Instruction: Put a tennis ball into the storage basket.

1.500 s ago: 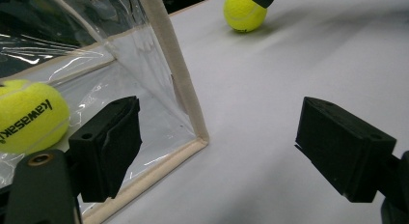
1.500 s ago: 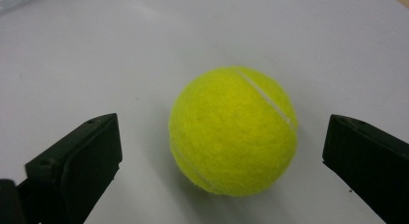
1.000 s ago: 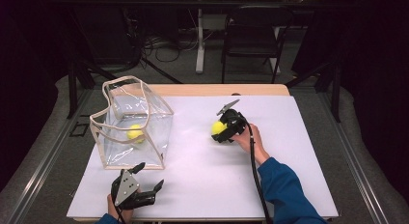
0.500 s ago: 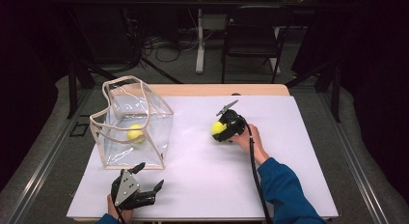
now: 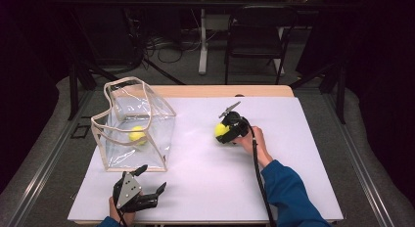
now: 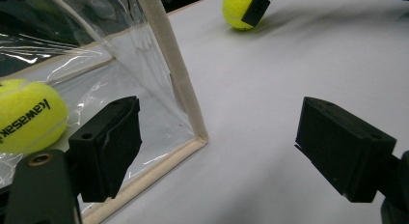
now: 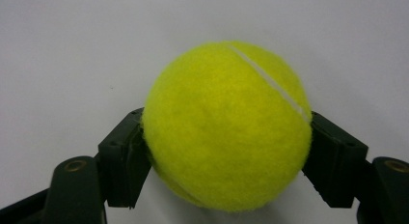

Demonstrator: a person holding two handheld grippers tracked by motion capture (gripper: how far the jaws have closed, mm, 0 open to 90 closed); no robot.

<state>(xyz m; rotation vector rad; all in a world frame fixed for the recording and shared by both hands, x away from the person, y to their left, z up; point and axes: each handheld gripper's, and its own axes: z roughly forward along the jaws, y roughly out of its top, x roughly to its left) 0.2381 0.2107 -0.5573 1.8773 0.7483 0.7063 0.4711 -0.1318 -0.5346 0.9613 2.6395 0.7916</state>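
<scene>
The right gripper (image 7: 226, 151) has just been closing its jaws, and now they squeeze a yellow tennis ball (image 7: 226, 125) from both sides. In the high view that ball (image 5: 221, 130) sits on the white table (image 5: 293, 139), right of the middle. The left gripper (image 5: 147, 185) rests near the front edge with its jaws wide apart and nothing between them. Just beside it stands a clear bag (image 5: 132, 122) with a second yellow ball (image 5: 137, 135) inside. Behind the table the room is dark, with a chair (image 5: 254, 41) and cables on the floor.
</scene>
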